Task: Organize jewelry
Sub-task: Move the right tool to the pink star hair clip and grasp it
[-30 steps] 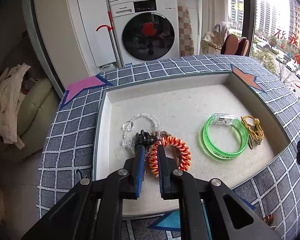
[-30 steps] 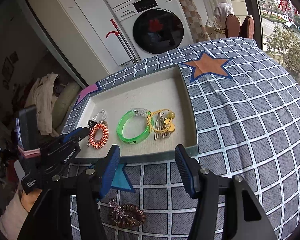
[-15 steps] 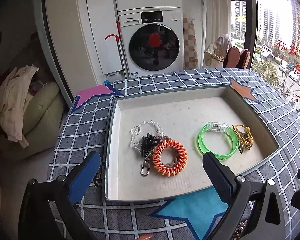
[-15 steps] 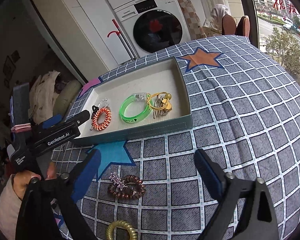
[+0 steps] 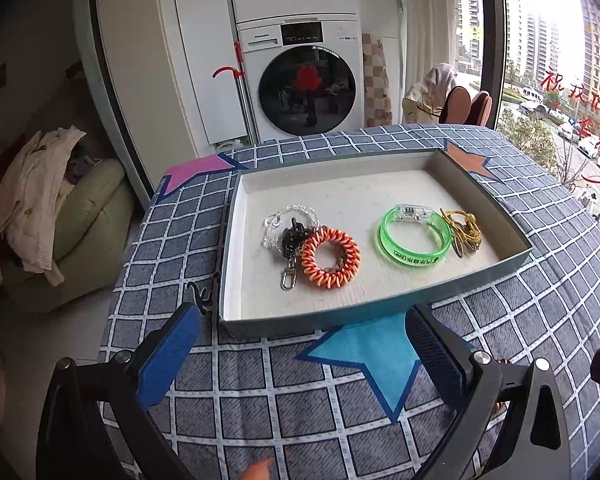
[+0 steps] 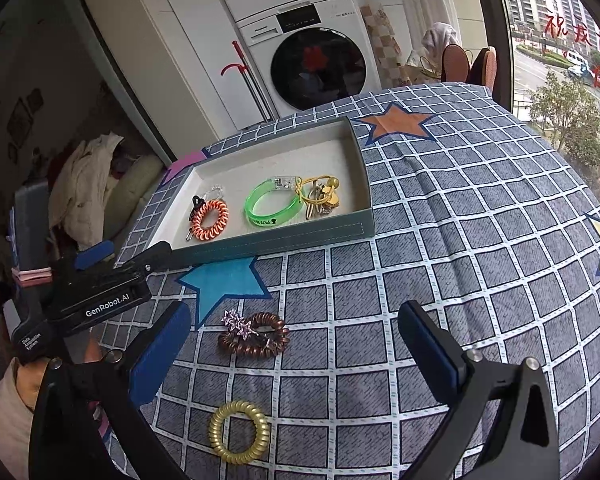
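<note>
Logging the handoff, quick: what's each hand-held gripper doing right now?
Left hand-held gripper: open, holding nothing.
Right hand-held gripper: open, holding nothing.

Daylit from window [image 5: 560,80] – sharp, fisheye-warped edges.

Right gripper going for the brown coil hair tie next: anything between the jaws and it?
Nothing visible. The brown coil hair tie, a sparkly star clip on it, lies on bare tablecloth just ahead of the open right gripper. The gold coil tie lies apart, nearer the camera.
</note>
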`<state>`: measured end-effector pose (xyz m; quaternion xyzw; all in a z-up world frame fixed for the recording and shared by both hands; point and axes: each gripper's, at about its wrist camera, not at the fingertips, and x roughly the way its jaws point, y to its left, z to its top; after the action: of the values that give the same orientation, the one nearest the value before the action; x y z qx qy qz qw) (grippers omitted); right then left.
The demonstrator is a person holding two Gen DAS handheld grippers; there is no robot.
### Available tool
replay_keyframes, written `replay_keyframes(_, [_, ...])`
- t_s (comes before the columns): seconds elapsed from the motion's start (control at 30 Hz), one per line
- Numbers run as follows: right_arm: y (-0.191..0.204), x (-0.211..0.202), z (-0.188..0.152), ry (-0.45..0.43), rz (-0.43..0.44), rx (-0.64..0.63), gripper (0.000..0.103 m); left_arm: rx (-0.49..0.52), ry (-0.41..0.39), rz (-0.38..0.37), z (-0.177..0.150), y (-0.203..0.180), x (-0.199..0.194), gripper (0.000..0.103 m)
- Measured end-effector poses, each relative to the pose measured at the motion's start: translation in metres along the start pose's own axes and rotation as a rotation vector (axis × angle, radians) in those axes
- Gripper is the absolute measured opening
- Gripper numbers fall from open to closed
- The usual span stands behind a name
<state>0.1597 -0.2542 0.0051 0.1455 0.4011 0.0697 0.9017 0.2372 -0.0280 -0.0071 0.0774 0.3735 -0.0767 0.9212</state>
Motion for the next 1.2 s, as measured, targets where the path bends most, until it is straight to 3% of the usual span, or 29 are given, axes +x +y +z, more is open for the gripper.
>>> replay_keyframes(0.33, [-0.002,0.012,-0.02,0.129,0.028,0.018,0.103,-0.012,0.079,-0.054,-0.046,0.0,-0.012,0.103])
replay_keyframes(0.63, [-0.004,0.031,-0.017,0.151,-0.031,0.018,0.102,-0.039,0.11,-0.053,-0.064,0.001,-0.016,0.103])
replay_keyframes(0.67, [-0.004,0.034,-0.015,0.152,-0.039,0.008,0.1,-0.043,0.108,-0.05,-0.064,0.002,-0.017,0.103])
replay_keyframes(0.83, [0.0,0.05,-0.009,0.182,-0.048,-0.051,0.063,-0.054,0.105,-0.048,-0.062,0.006,-0.018,0.103])
replay_keyframes(0.9, [0.001,0.057,-0.008,0.197,-0.036,-0.061,0.057,-0.057,0.106,-0.046,-0.062,0.008,-0.017,0.103])
replay_keyframes(1.2, [0.029,0.064,-0.022,0.222,0.014,-0.174,0.054,-0.07,0.113,-0.039,-0.063,0.013,-0.015,0.103])
